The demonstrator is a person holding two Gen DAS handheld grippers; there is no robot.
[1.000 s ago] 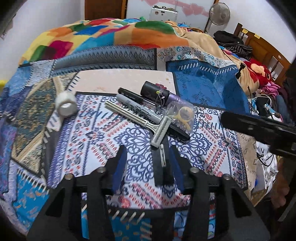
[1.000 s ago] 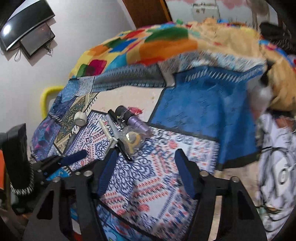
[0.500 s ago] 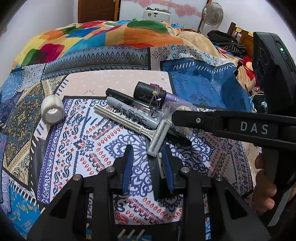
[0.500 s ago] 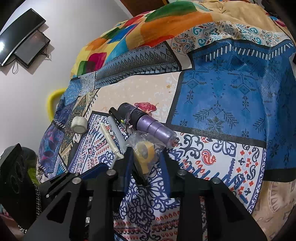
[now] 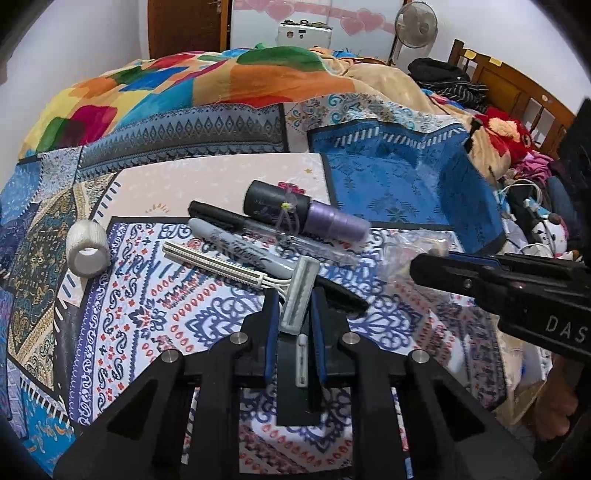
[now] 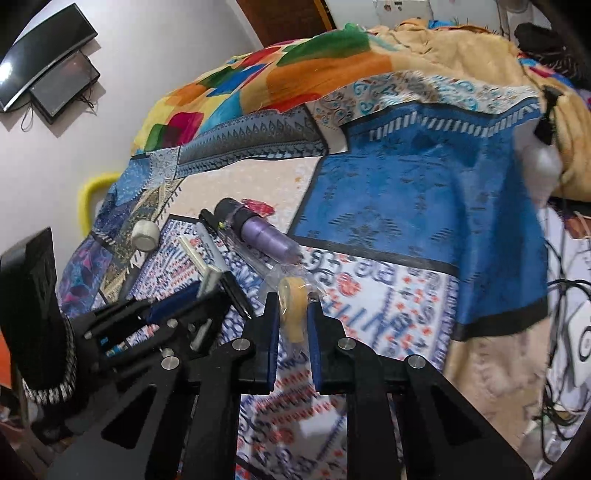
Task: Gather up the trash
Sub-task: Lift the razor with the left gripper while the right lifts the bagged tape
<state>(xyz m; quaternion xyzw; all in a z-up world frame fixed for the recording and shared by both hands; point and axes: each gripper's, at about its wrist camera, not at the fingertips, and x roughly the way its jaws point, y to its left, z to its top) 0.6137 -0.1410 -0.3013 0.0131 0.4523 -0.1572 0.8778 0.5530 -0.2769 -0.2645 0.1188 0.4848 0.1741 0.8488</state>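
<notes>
Bedroom, white walls.
A patchwork-covered bed [image 5: 388,177] is seen; a wooden door [image 5: 184,27] and standing fan [image 5: 415,24] behind.

tape roll [image 5: 88,248] left of razor [image 5: 236,268]; markers [image 5: 236,246] behind razor, bottle [image 5: 303,214] behind markers.

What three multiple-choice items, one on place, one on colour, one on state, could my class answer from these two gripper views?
1. Where does the white tape roll lie?
A. left of the pens
B. on the purple bottle
C. in the right gripper

2. What colour is the tape roll in the plastic bag?
A. red
B. yellow
C. black

3. What is the left gripper doing?
A. hanging open over bare cloth
B. closed on a marker
C. closed on the disposable razor

Answers: 1 A, it sits alone on the bedspread left of the markers. 2 B, yellow shows through the clear bag. 3 C, the razor's head sits between its blue pads.
</notes>
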